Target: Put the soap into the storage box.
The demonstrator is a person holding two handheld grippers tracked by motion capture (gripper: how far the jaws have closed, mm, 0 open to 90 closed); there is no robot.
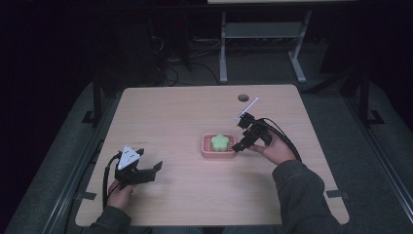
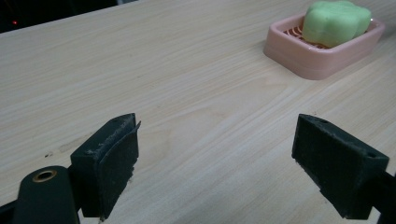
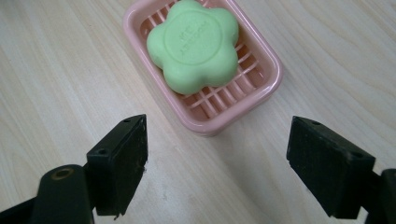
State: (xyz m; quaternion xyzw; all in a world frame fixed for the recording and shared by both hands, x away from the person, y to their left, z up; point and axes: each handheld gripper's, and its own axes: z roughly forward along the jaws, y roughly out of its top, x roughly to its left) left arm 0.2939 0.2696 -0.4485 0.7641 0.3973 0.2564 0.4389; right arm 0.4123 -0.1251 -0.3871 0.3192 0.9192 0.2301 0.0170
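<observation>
A green flower-shaped soap (image 1: pixel 220 142) (image 2: pixel 336 22) (image 3: pixel 193 45) lies in a pink slotted soap dish (image 1: pixel 207 151) (image 2: pixel 322 58) (image 3: pixel 243 100) near the middle of the wooden table (image 1: pixel 185 112). My right gripper (image 1: pixel 242 145) (image 3: pixel 215 163) hovers just right of the dish, open, its jaws wide apart and empty, a short way back from the dish's near corner. My left gripper (image 1: pixel 155 170) (image 2: pixel 217 158) is low over the table's front left, open and empty, pointing toward the dish far off at its upper right.
A round cable hole (image 1: pixel 243 97) sits near the table's far edge. Beyond the table stand a grey desk frame (image 1: pixel 260 44) and loose cables on a dark floor. Bare wood lies between the left gripper and the dish.
</observation>
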